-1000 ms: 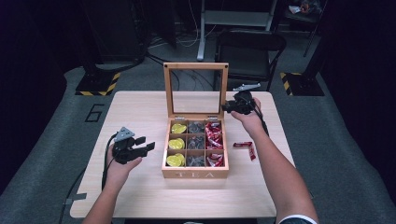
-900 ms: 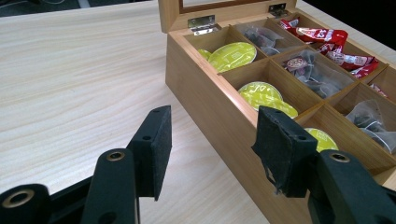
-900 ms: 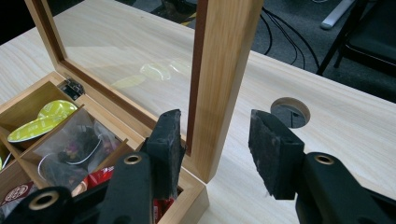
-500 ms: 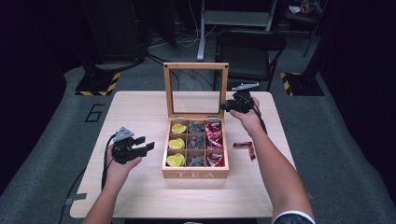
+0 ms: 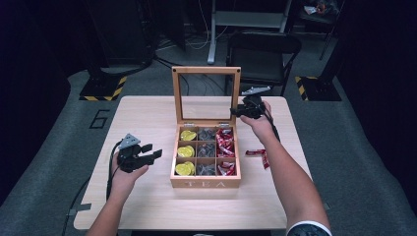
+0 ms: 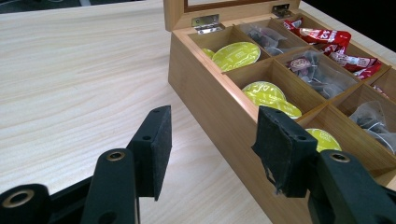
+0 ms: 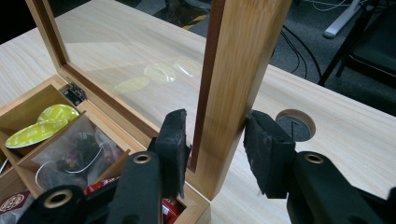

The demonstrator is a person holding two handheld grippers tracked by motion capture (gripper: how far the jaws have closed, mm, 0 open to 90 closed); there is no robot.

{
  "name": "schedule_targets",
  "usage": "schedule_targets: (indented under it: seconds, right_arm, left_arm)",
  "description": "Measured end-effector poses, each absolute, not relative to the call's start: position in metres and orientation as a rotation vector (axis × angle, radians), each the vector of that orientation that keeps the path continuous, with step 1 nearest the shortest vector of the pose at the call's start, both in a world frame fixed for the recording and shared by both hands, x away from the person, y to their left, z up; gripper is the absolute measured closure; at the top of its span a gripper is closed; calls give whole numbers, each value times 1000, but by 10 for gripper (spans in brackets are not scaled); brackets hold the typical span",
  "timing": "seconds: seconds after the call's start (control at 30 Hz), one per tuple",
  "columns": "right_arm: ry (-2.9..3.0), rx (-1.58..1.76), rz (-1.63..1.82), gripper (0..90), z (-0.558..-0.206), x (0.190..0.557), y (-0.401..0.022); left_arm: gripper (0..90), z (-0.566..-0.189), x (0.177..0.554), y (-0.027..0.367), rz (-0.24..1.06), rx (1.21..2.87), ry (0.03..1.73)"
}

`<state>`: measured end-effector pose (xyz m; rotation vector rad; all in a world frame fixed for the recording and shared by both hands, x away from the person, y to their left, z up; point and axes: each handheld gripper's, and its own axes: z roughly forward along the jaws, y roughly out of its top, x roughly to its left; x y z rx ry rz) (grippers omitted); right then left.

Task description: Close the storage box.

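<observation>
Right gripper (image 7: 212,149) astride the side post of the upright lid (image 7: 243,70) of the tea box (image 5: 205,183): one pad (image 7: 173,140) on the glass side of the post, the other (image 7: 265,149) on its outer side, touching at the corner, with a thin gap on the glass side. Jaws just closing in on the post, not yet pressing from both sides. Below the jaws, the hinge corner of the box; lower left of them a yellow-green pod (image 7: 44,123), a clear packet (image 7: 74,158) and a red sachet (image 7: 14,200). Past the outer jaw, a round hole (image 7: 295,125) in the table (image 7: 345,140).

Left gripper (image 6: 210,149) held low over the table beside the box, jaws spread with nothing between them. Left pad (image 6: 156,147) over bare wood; right pad (image 6: 280,149) in front of the near wall of the box. Beyond the right jaw, three pods in the near column, clear packets in the middle column, red sachets farthest.

From the high view, right gripper (image 5: 246,109) at the lid's right edge, left gripper (image 5: 142,158) well left of the box, loose red sachets (image 5: 259,155) on the table right of the box.
</observation>
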<state>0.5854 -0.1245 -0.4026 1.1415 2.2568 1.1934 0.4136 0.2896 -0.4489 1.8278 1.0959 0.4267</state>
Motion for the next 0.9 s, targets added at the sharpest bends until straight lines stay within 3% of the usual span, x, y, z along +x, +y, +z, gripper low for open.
schedule_targets:
  seconds: [0.33,0.43,0.63,0.9]
  right_arm:
    - [2259,1117,1218,590,-402,582,-127]
    - [2243,1123,1206,661,-401,579,-128]
    - [2223,1131,1225,690,-399,574,-131]
    - [2243,1120,1243,673,-397,571,-133]
  left_arm:
    - [461,-449,414,287,421,1840,1090]
    - [460,-450,415,285,418,1837,1089]
    - [461,-447,416,284,420,1840,1081]
    - [461,-440,419,282,420,1839,1060]
